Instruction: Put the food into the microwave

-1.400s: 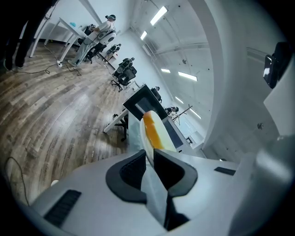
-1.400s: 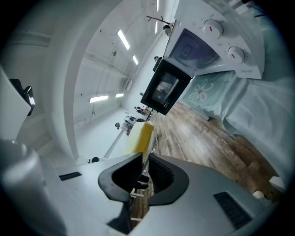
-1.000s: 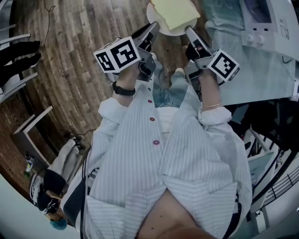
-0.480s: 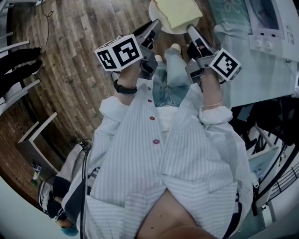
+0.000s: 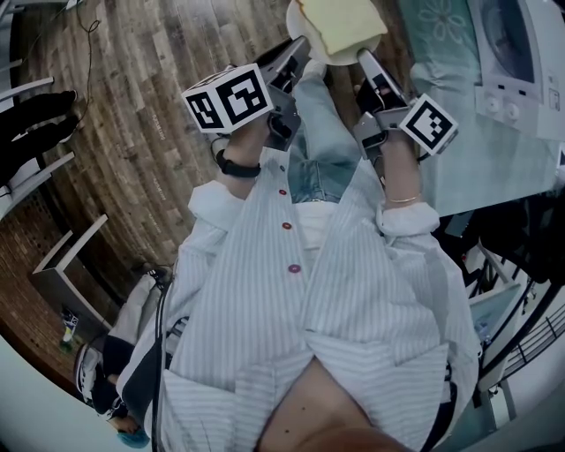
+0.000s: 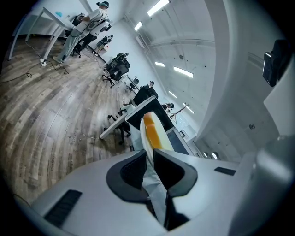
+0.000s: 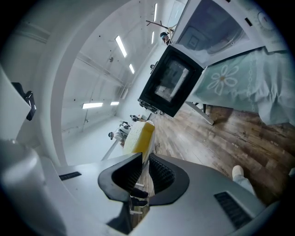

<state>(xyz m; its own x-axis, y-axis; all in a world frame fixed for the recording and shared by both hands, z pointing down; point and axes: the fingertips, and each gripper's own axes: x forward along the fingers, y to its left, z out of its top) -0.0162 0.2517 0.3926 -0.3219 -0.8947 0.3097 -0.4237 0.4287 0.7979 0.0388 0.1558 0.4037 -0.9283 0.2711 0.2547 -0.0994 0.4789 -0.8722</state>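
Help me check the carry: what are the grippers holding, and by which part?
One white plate carrying a yellow food slice: the left gripper clamps its left rim, the right gripper its right rim.

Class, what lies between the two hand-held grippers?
The head view shows a white plate with a yellow slice of food on it.

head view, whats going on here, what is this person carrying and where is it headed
A person holds a two-jaw gripper in each hand. The left gripper and the right gripper are clamped on opposite edges of a round white plate carrying a pale yellow slab of food, held above the wooden floor. The white microwave stands to the right on a pale green flowered cloth; its dark door looks open. The plate is not yet inside.
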